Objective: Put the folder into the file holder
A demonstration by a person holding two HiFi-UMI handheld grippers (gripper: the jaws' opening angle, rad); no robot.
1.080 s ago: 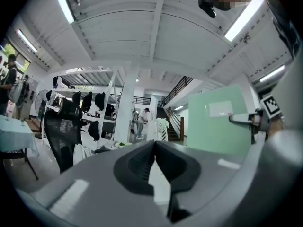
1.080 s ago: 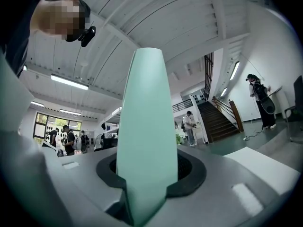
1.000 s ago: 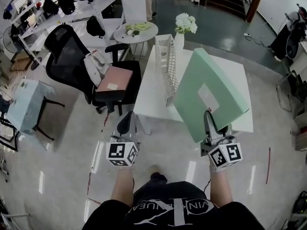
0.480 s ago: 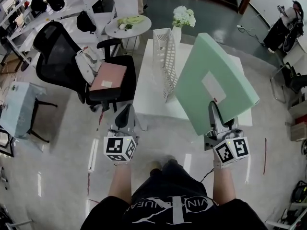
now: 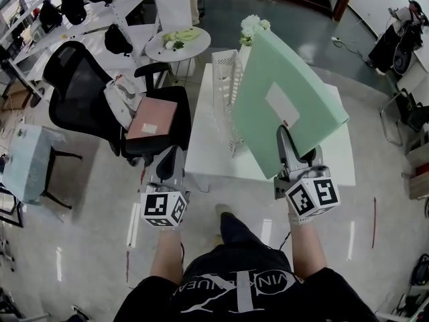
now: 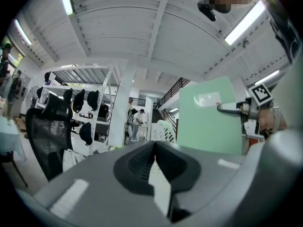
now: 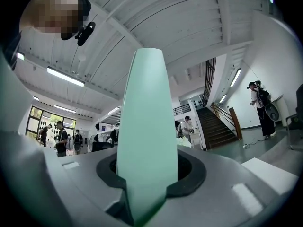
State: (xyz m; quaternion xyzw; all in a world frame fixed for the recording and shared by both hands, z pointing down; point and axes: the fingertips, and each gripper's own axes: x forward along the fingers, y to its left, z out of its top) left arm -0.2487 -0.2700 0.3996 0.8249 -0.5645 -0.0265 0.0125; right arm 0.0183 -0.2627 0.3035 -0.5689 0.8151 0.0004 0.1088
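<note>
Open-plan office with a glossy floor; in the head view a white worktop [image 5: 201, 154] stands ahead of the person, a black office chair [image 5: 77, 92] to its left. A white mesh file holder [image 5: 226, 79] stands upright on the left part of the worktop, near a vase of white flowers [image 5: 251, 27]. The mint-green folder [image 5: 285, 102] is held in the air over the worktop, tilted, just right of the file holder and not in it. The right gripper [image 5: 287, 146] clamps the folder's near bottom corner. The left gripper [image 5: 173, 154] hangs short of the worktop's near left edge. Left gripper view: its fingers [image 6: 94, 193] meet at the tips with nothing between them; the folder shows at right, the file holder small beyond. Right gripper view: the folder's edge rises straight up the centre, the fingers [image 7: 227, 188] pressed against both its faces; a staircase [image 7: 220, 126] stands behind.
</note>
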